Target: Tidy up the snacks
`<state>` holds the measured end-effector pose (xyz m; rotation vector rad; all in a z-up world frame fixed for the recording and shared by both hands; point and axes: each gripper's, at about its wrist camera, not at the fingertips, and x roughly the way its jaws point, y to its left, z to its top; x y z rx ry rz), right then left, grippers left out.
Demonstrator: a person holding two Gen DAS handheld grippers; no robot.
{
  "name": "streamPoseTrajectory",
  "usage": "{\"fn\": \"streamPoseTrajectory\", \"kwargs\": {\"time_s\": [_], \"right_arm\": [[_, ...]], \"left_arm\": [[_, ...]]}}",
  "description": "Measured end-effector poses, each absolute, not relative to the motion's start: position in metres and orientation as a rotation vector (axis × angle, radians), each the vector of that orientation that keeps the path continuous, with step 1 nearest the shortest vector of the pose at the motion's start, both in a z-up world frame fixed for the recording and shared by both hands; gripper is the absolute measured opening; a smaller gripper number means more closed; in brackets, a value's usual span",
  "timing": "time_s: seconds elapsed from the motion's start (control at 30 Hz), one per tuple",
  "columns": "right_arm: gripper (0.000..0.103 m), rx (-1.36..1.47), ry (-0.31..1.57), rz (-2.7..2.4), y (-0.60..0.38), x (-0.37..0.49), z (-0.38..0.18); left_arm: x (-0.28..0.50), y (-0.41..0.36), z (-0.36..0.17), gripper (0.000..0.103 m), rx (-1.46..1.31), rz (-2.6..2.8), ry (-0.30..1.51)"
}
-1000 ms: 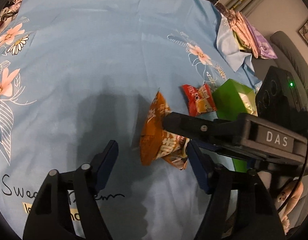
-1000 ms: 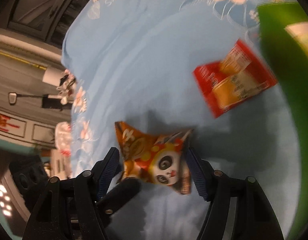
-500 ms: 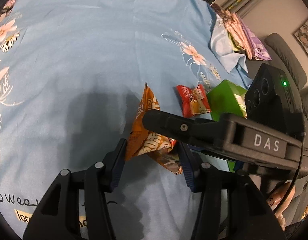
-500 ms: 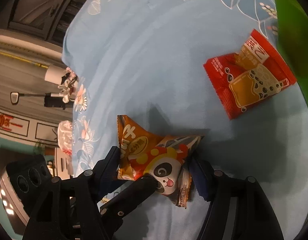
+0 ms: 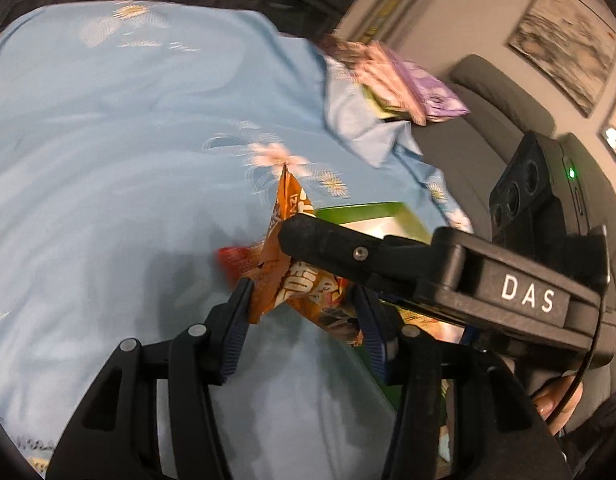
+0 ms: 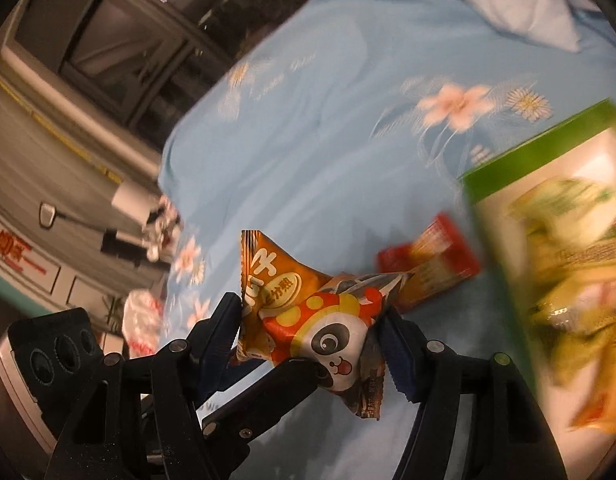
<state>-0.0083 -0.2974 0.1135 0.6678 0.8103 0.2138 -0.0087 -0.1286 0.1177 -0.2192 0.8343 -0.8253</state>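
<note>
Snack packet (image 5: 304, 280), orange with a cartoon panda on its face (image 6: 308, 320), hangs crumpled above the blue floral cloth (image 5: 128, 140), caught from two sides at once. The left tongs (image 5: 304, 312) are clenched on its lower part, their blue-padded fingers (image 5: 238, 320) pressing the wrapper's edges. The right tongs (image 6: 312, 332) grip the same packet, one pad at the orange edge and the other against the crinkled silver end; in the left wrist view a finger of the right tongs (image 5: 348, 254) crosses in front of the packet's upper half.

Just behind the packet a red sachet (image 6: 428, 264) lies flat on the cloth, blurred in both views. Beside it stands an open green box (image 6: 528, 148), its white interior holding yellow-green wrappers (image 6: 568, 240) whose print is too smeared to read. Farther off, at the cloth's folded corner, a small heap of pink and purple packets (image 5: 404, 84) rests near a grey sofa (image 5: 488, 120). A framed picture (image 5: 568, 40) hangs on the wall above it.
</note>
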Motion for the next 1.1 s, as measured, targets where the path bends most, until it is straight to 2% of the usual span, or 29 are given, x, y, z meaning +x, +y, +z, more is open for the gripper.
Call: {"fn": "streamPoseTrajectory", "kwargs": {"time_s": [0.4, 0.67, 1.1], "right_arm": [[0.069, 0.809, 0.66, -0.004, -0.396, -0.054, 0.118], [0.069, 0.875, 0.683, -0.116, -0.435, -0.072, 0.098], [0.069, 0.907, 0.772, -0.227, -0.45, -0.071, 0.077]], "left_arm": [[-0.017, -0.234, 0.131, 0.05, -0.092, -1.046, 0.839], [-0.012, -0.279, 0.115, 0.05, -0.072, -1.112, 0.935], [-0.018, -0.298, 0.097, 0.051, -0.015, -1.067, 1.006]]}}
